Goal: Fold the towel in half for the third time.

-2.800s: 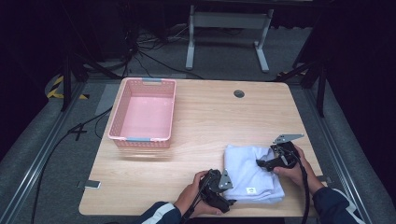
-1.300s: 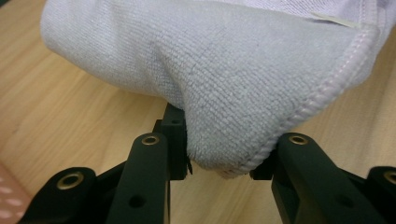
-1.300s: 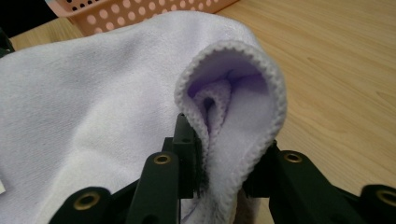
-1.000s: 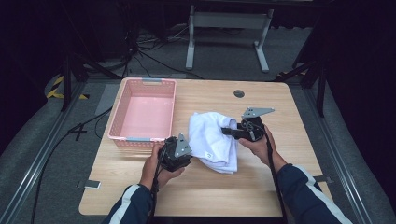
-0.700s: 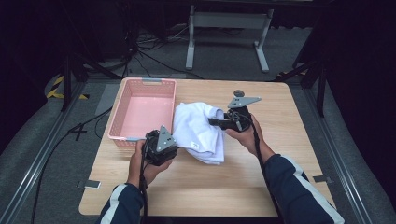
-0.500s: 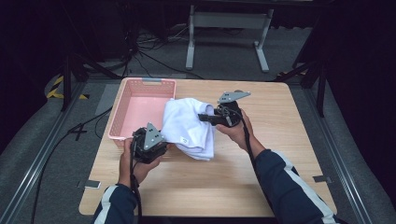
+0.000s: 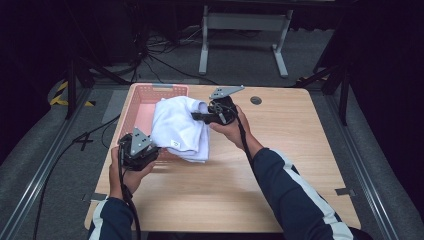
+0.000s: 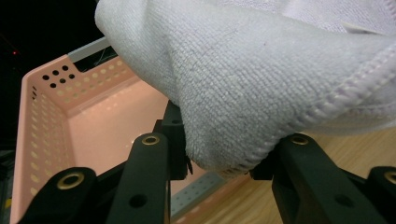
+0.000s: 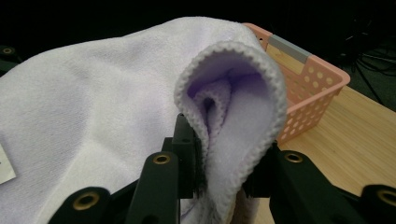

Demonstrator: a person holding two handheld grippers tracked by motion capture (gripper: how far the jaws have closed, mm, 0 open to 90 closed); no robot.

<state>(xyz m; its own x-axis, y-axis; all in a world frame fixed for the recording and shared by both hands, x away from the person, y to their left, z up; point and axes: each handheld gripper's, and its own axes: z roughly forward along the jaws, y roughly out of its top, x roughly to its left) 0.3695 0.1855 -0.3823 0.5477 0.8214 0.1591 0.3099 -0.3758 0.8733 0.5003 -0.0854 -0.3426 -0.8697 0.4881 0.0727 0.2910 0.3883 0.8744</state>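
Observation:
A folded white towel (image 7: 178,127) hangs in the air between both grippers, partly over the pink basket (image 7: 140,107) at the table's left. My left gripper (image 7: 150,150) is shut on the towel's near left corner (image 8: 224,154), just at the basket's front rim (image 8: 205,186). My right gripper (image 7: 197,116) is shut on the towel's far right folded edge (image 9: 233,154), its jaws pointing left. In the right gripper view the basket's corner (image 9: 308,88) lies behind the towel. A small label (image 7: 174,144) shows on the towel's lower side.
The wooden table (image 7: 280,165) has a round grommet hole (image 7: 256,100) near its far edge. A metal stand (image 7: 245,22) and cables (image 7: 165,55) lie on the floor beyond the table. Forearms in dark sleeves with white stripes come in from the bottom.
Both grippers have carried the towel from the table's right front leftward and away, lifting it until it hangs over the basket's right side.

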